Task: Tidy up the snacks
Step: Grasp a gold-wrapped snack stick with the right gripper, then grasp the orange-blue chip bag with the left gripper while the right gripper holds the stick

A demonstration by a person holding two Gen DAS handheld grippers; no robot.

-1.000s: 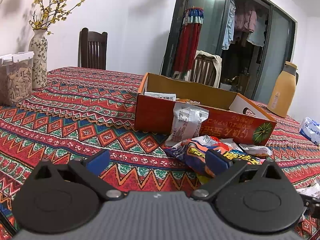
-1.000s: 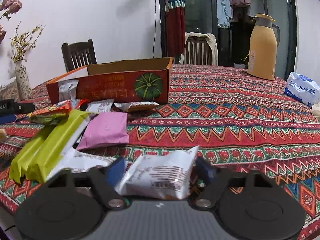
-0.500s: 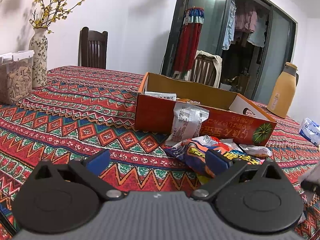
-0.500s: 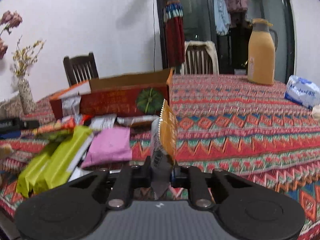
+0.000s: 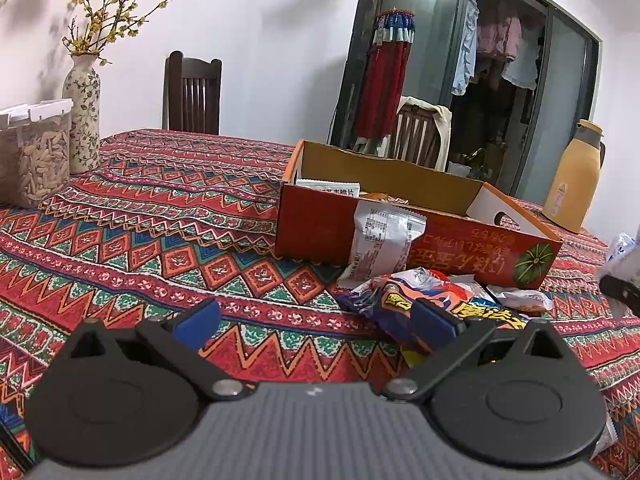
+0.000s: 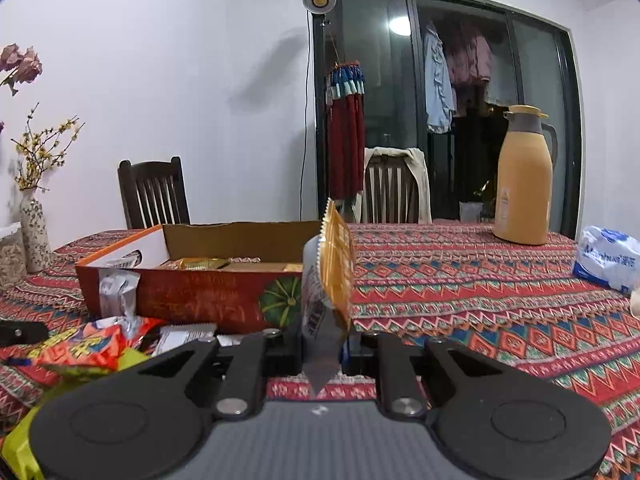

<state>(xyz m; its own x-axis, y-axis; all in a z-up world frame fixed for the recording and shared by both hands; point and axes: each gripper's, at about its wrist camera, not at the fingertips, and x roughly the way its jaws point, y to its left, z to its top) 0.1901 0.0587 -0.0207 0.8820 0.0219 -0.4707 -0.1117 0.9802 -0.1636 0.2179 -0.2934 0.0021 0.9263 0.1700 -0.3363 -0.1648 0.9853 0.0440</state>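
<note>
An open orange cardboard box (image 5: 316,224) (image 6: 192,296) sits on the patterned tablecloth with a few snack packs inside. A silver packet (image 5: 380,244) leans on its front wall, beside a pile of colourful snack bags (image 5: 424,300) (image 6: 84,344). My right gripper (image 6: 324,350) is shut on a white and orange snack packet (image 6: 330,276), held upright above the table near the box's right end. My left gripper (image 5: 316,322) is open and empty, low over the cloth, its right finger by the snack pile.
A vase (image 5: 82,120) and a seed jar (image 5: 30,156) stand at the left. A tan thermos (image 6: 522,178) (image 5: 572,178) and a white tissue pack (image 6: 606,258) stand at the right. Chairs (image 6: 154,194) stand behind the table. A yellow-green bag (image 6: 20,446) lies at front left.
My right gripper closed on the white and orange packet, lifted it off the table and carried it up toward the box. The left gripper stayed nearly still.
</note>
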